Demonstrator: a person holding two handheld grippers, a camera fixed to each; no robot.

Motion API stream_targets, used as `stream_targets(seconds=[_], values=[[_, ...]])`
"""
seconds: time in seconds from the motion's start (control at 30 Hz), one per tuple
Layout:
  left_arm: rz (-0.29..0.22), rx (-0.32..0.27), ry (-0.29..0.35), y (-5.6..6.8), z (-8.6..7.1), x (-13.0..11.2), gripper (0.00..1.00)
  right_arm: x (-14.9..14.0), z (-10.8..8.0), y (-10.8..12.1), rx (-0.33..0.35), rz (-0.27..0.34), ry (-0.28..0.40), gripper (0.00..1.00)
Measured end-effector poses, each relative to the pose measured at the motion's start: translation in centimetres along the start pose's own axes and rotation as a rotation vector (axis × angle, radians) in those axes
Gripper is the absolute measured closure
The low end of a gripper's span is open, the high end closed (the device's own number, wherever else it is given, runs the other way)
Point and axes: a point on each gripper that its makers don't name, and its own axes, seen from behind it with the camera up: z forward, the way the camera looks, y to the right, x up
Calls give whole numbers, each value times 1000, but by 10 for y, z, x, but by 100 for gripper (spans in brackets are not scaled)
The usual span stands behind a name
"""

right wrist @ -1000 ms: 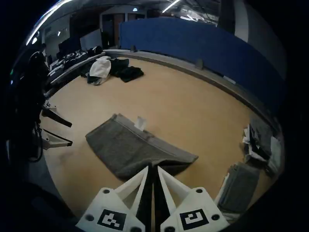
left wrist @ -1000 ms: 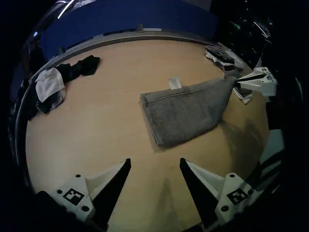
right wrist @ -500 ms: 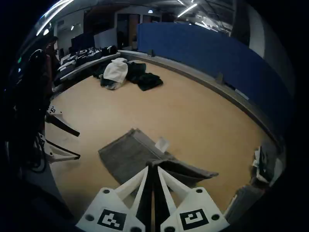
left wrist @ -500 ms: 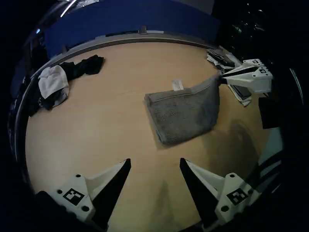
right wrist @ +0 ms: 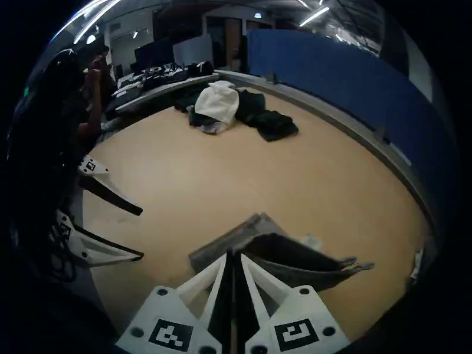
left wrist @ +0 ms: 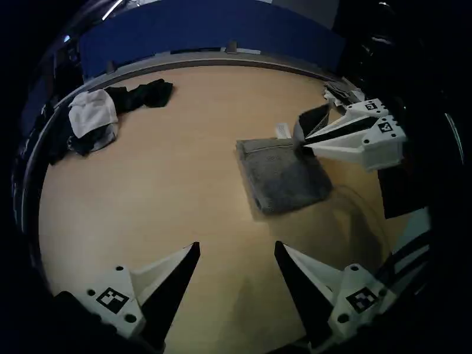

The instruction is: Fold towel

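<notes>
A wide, pale wooden table (left wrist: 147, 177) stands in a dim office, with a blue partition (left wrist: 206, 26) along its far edge. The right gripper (right wrist: 234, 259) has its jaws pressed together on one edge of a grey towel (left wrist: 283, 180). It holds that edge above the table, so the cloth arches back over the part lying flat. In the left gripper view the flat part is a neat rectangle on the right of the table, with a small white label (left wrist: 283, 130) at its far edge. The left gripper (left wrist: 236, 245) hovers over bare wood by the near edge, well apart from the towel, its jaws spread wide and empty. A heap of white and dark clothing (left wrist: 97, 115) lies at the far left.

The fold looks partway through. To finish it well, the held edge probably needs carrying fully across to meet the opposite edge. It should then be lowered flat before the jaws let go. The idle left gripper could press on the lower layer to stop it sliding.
</notes>
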Motion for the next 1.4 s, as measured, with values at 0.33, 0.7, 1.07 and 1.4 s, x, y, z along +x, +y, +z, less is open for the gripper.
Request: stream_targets(seconds=[0.33, 0.7, 1.07, 1.4], values=[[-19, 4, 1, -12, -1, -6, 6, -29, 37, -38, 80, -25, -87, 99], [-33, -5, 2, -14, 3, -8, 6, -40, 50, -49, 101, -42, -122, 99], [-27, -7, 0, -14, 3, -9, 6, -37, 45, -54, 121, -20, -84, 56], [-38, 8, 4, -20, 2, -7, 6, -36, 26, -50, 148, -20, -45, 25]])
